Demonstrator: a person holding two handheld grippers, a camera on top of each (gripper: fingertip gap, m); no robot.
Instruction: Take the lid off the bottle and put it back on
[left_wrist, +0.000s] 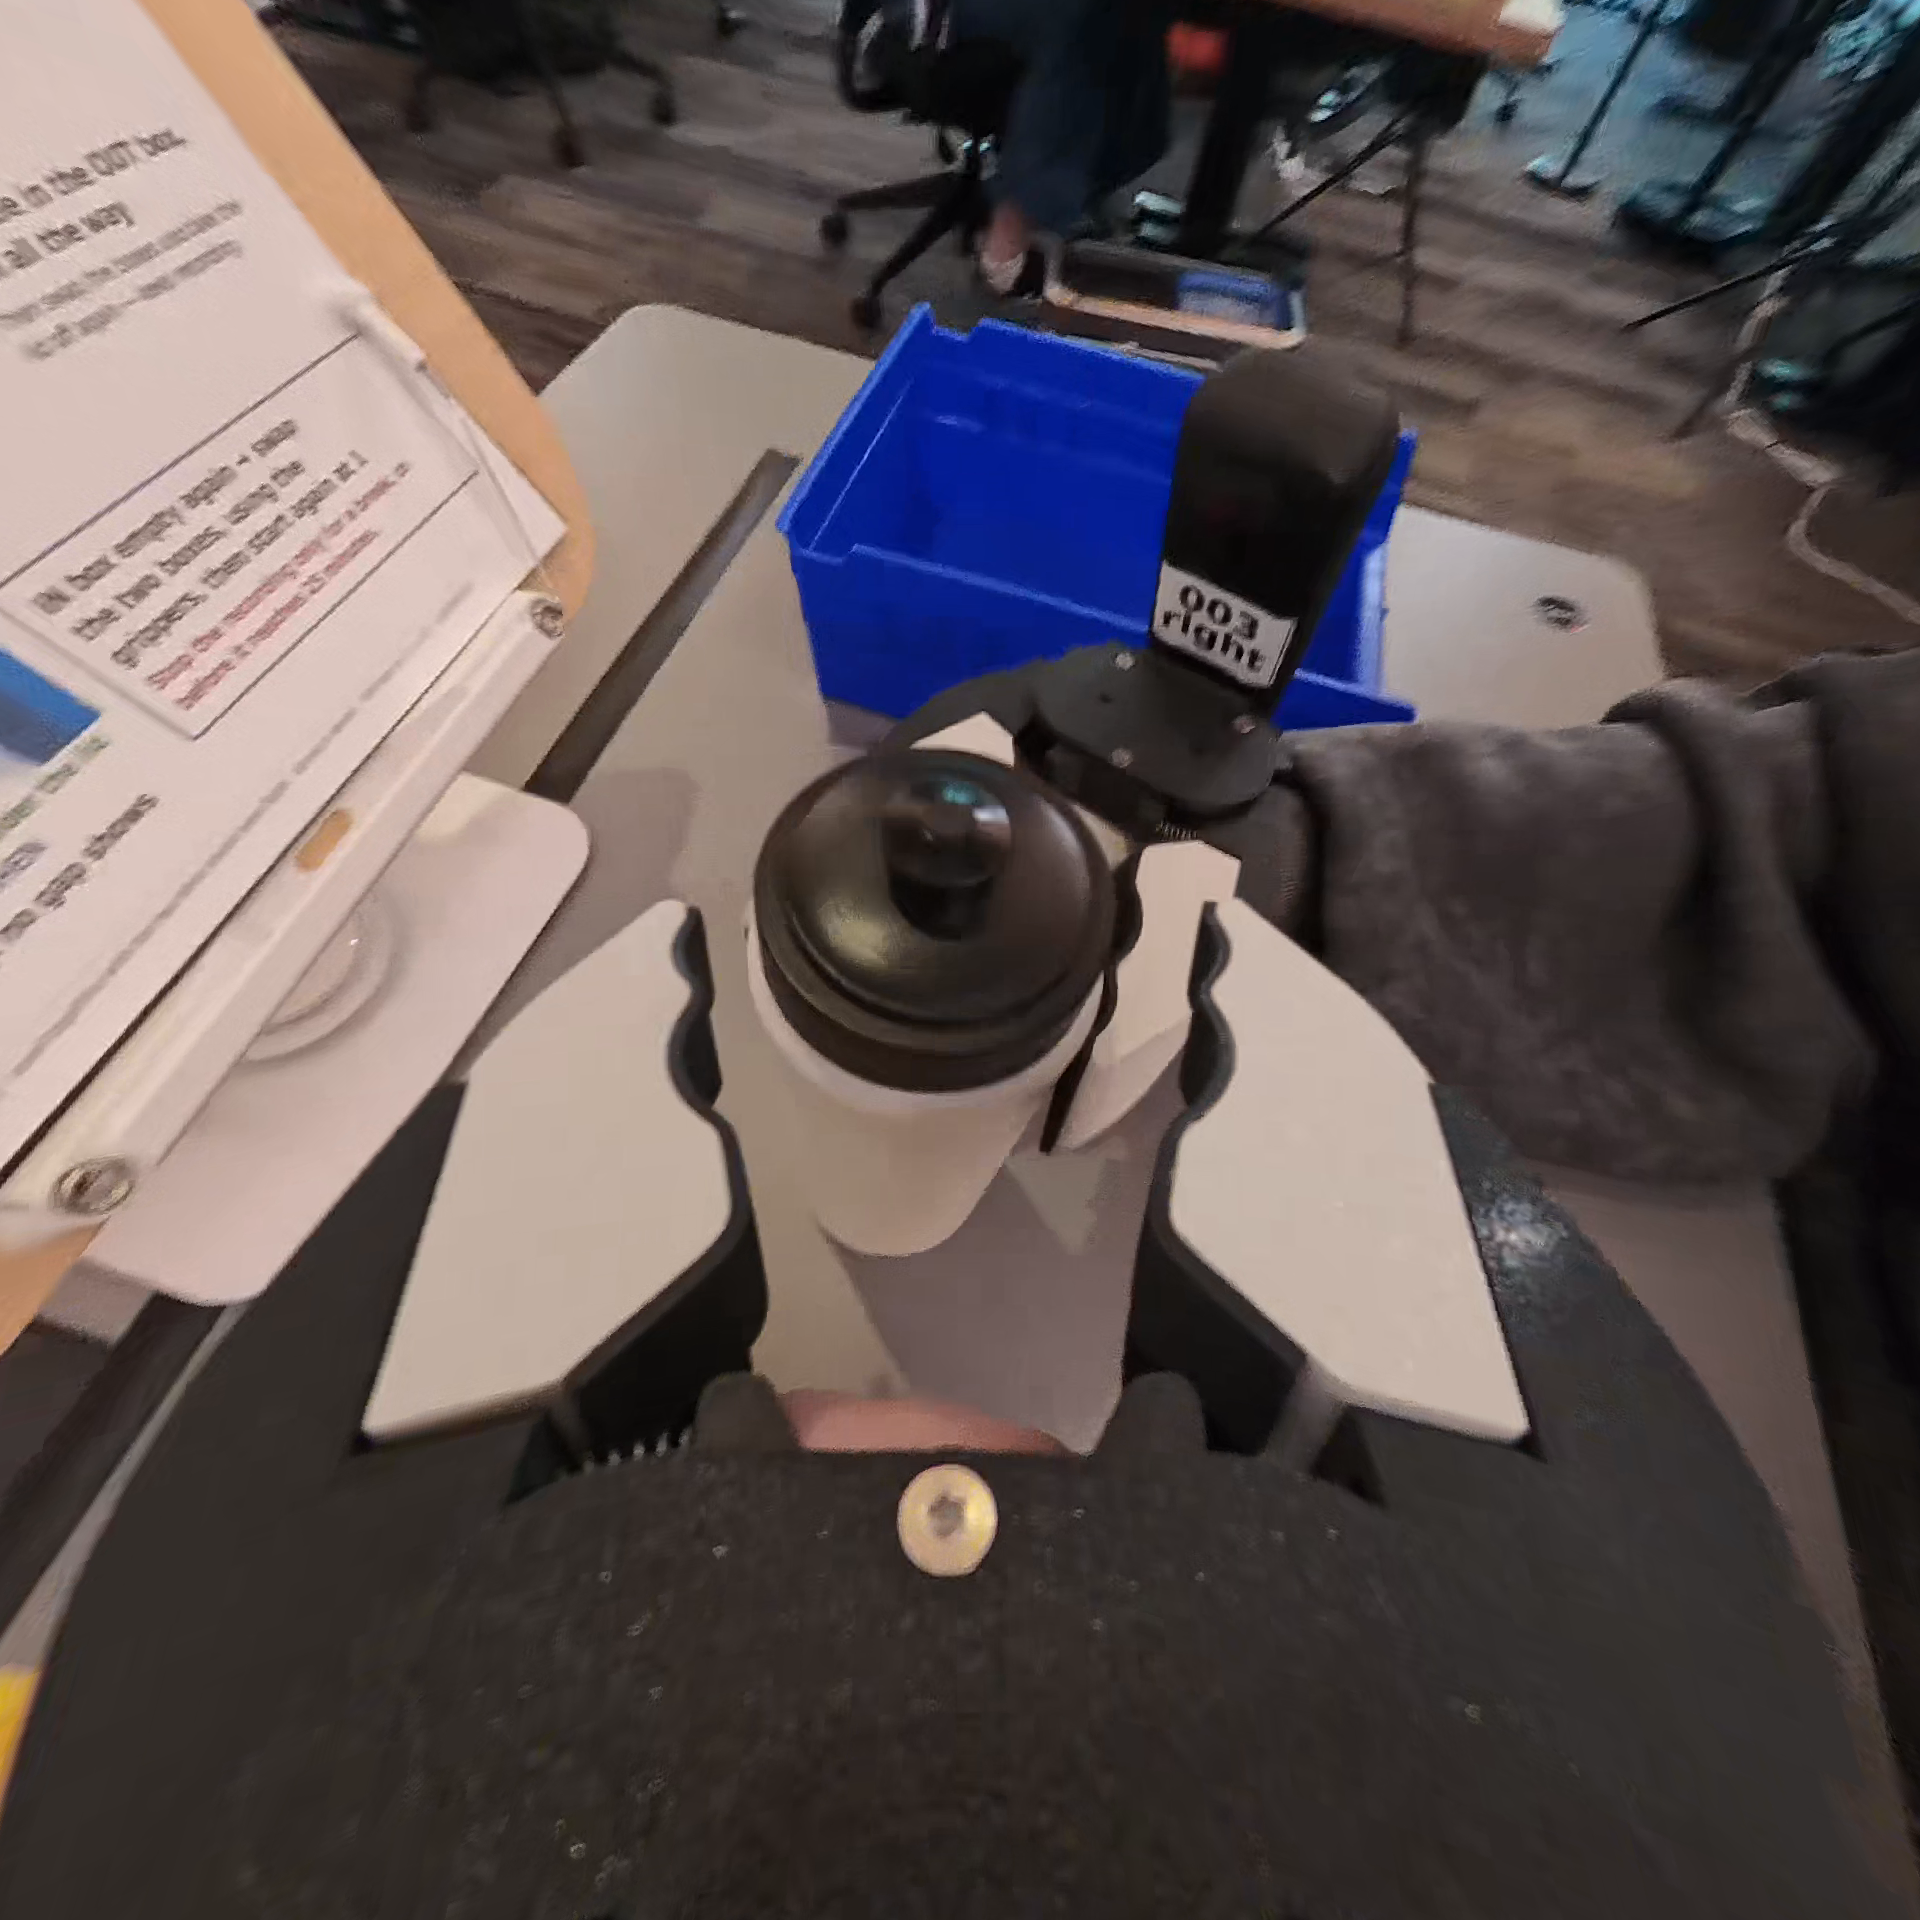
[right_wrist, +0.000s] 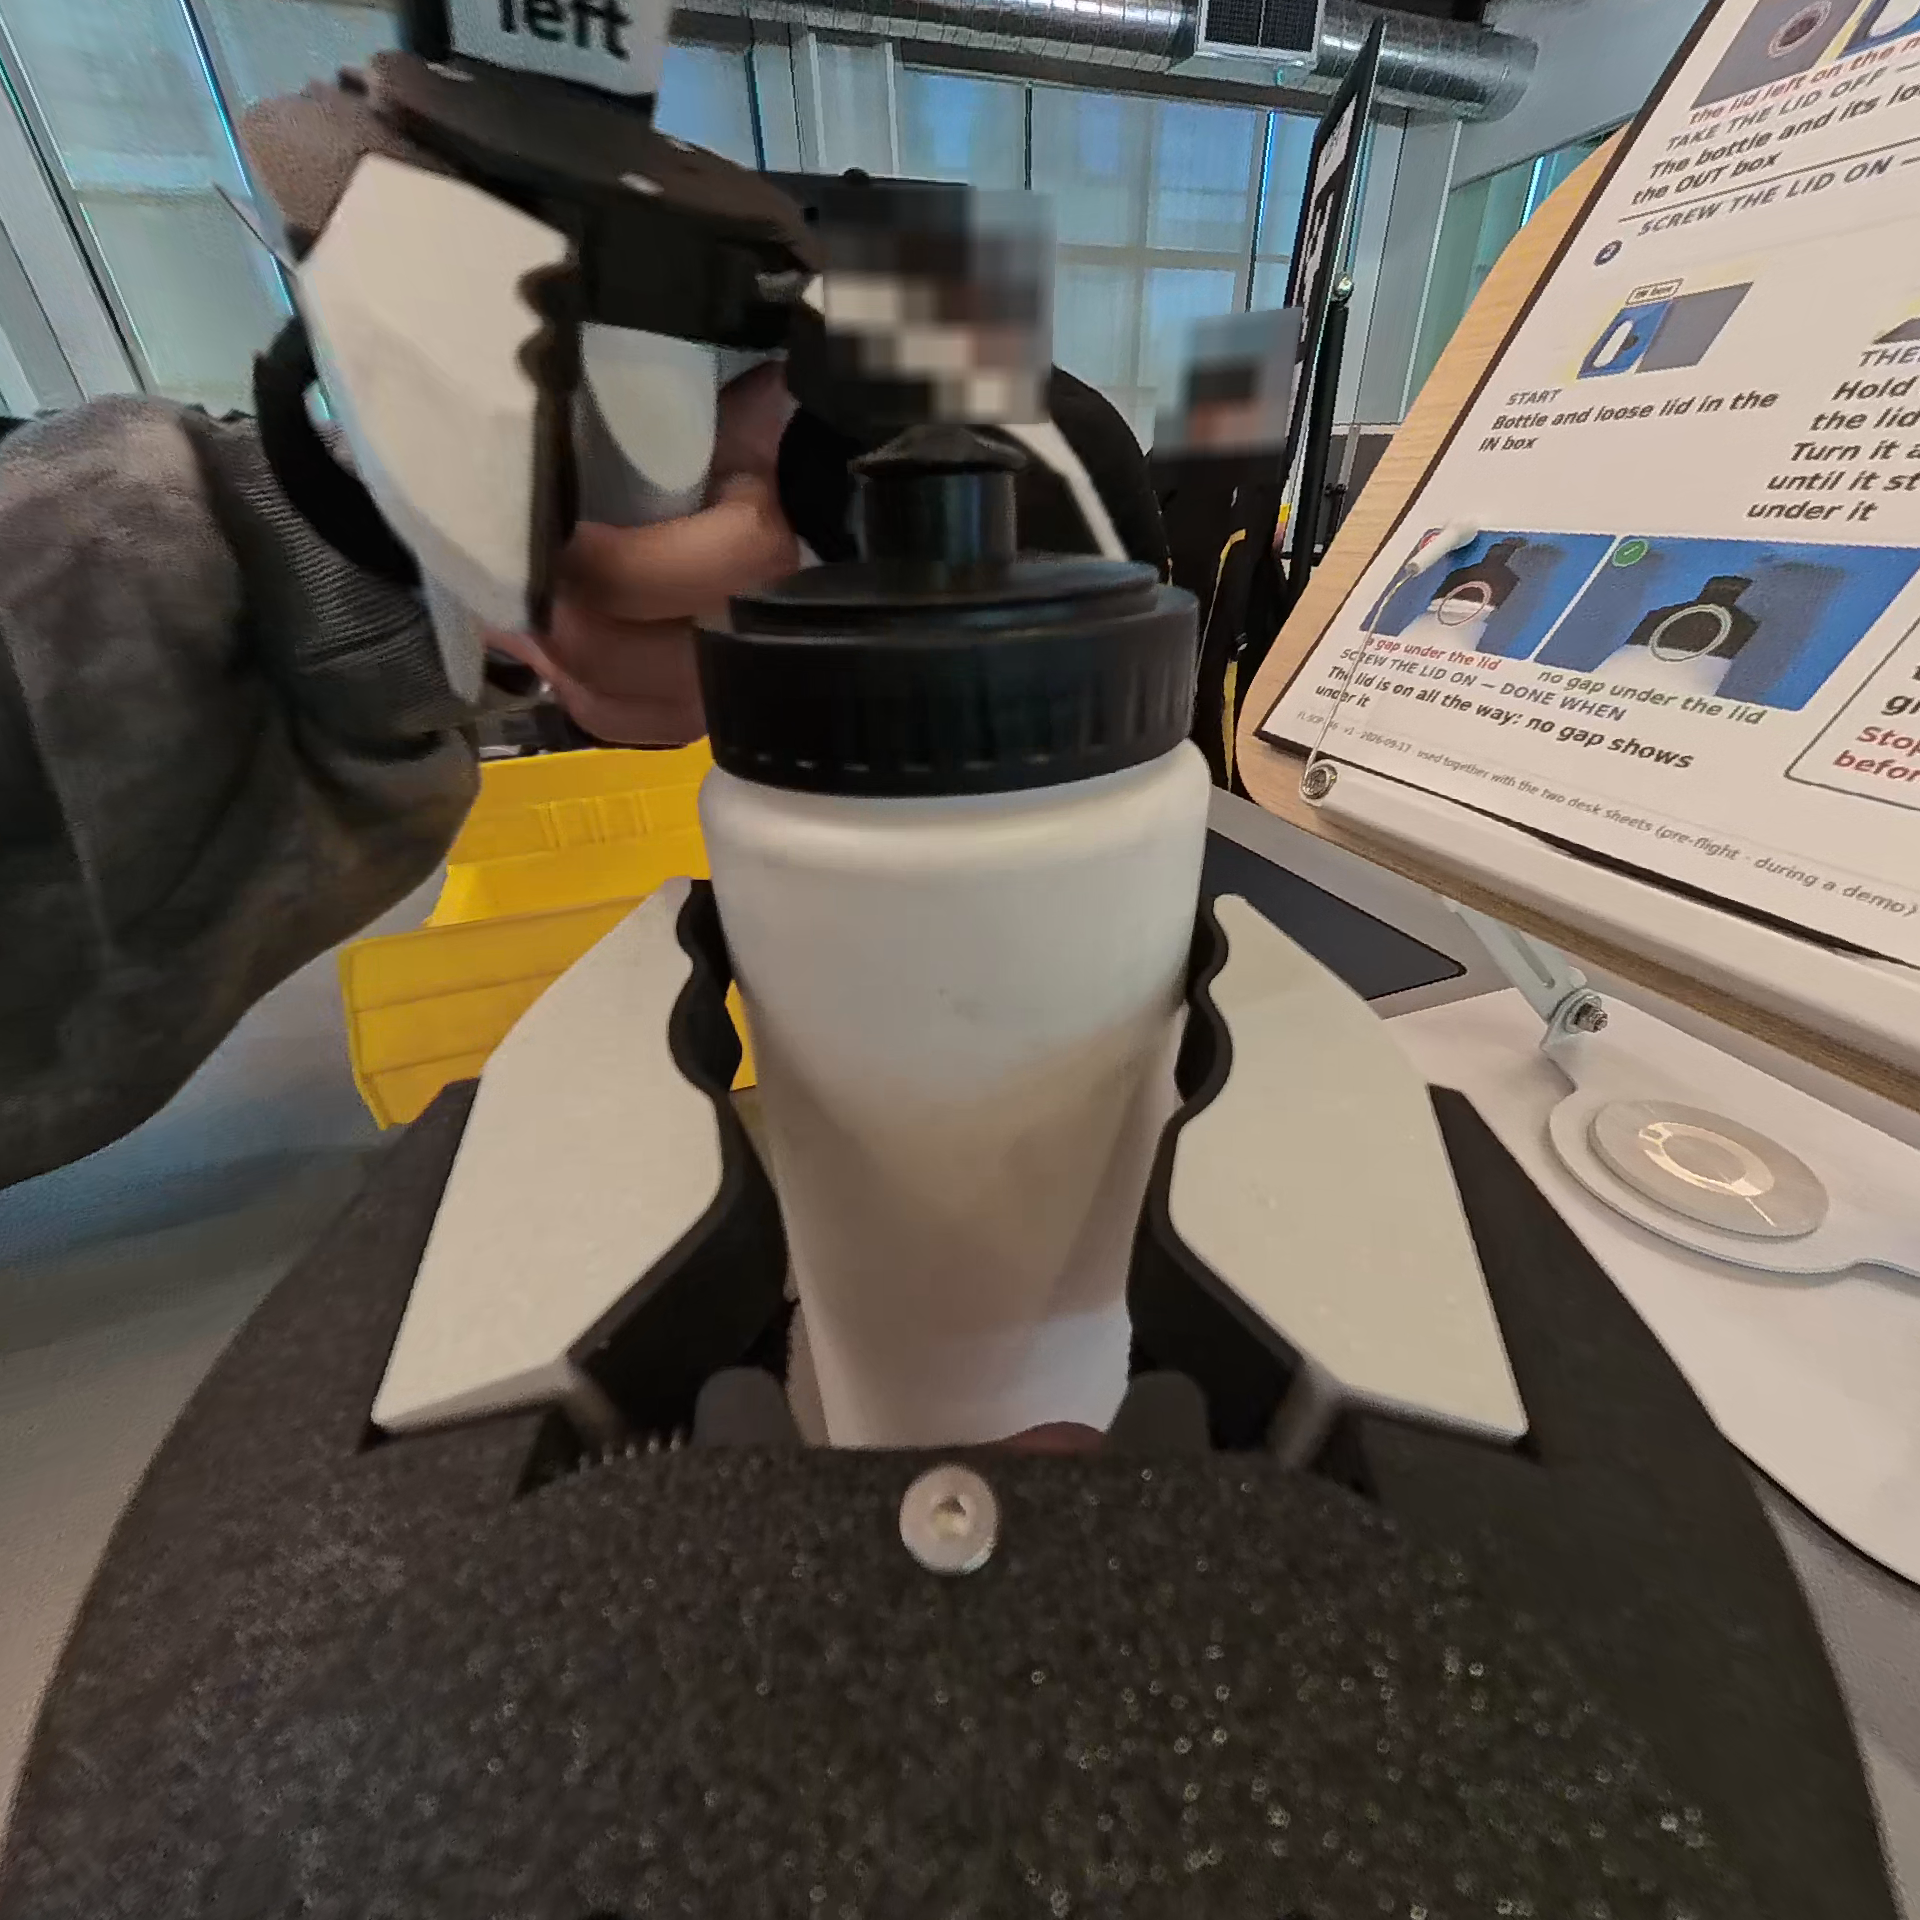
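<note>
Two grippers worked at one white bottle (right_wrist: 956, 1039), which stood upright on the grey counter (left_wrist: 665, 416) with its black lid (right_wrist: 945, 675) seated and no gap showing under the rim. From the left, the left gripper (left_wrist: 951, 997) hung above the lid, its jaws spread wide to either side of the bottle's top and touching nothing. In the middle, the bottle looked like thin, light plastic, probably squeezable and smooth enough to slip, so I judged the waisted part of the body the safer place to clamp. The lid's ribbed skirt looked stiff and offered the best purchase for turning; the spout on top seemed too small and rounded for that. On the right, the right gripper (right_wrist: 951, 1049) was closed against the body just below the shoulder, both pads pressed to the white wall.

For room, a tilted instruction board (left_wrist: 208, 520) crowded the counter's left side in the left wrist view, and a blue bin (left_wrist: 987, 520) sat just behind the bottle. A yellow bin (right_wrist: 540, 935) lay beyond it in the right wrist view. Open space lay mostly straight up.
</note>
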